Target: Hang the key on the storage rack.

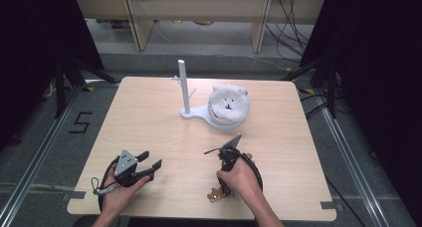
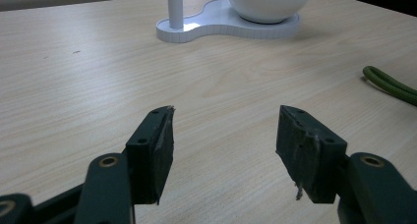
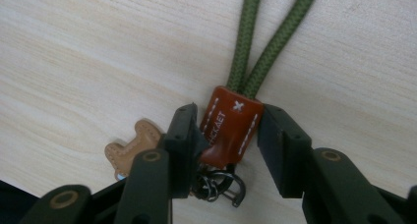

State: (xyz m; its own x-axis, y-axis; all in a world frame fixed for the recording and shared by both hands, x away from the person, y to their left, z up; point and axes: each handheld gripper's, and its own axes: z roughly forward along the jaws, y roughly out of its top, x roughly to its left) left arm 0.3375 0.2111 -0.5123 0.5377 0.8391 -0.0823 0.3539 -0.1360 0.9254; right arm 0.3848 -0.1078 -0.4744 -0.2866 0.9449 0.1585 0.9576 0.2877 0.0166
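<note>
Right gripper view: right gripper (image 3: 228, 130) closed on brown leather tab (image 3: 230, 126) of keychain, mid-frame; green cord loop (image 3: 268, 42) runs to upper frame, flat on bench (image 3: 74, 52); tan charm (image 3: 130, 148) lower left, metal ring (image 3: 221, 184) below tab. High view: keychain at lower centre, stand (image 1: 185, 90) with peg upper centre, well apart. Left gripper (image 2: 223, 145) open, idle. Judgement: grasp made, lift and hanging on stand left.

Brown leather keychain (image 3: 229, 127) with green cord, flat on table.
</note>
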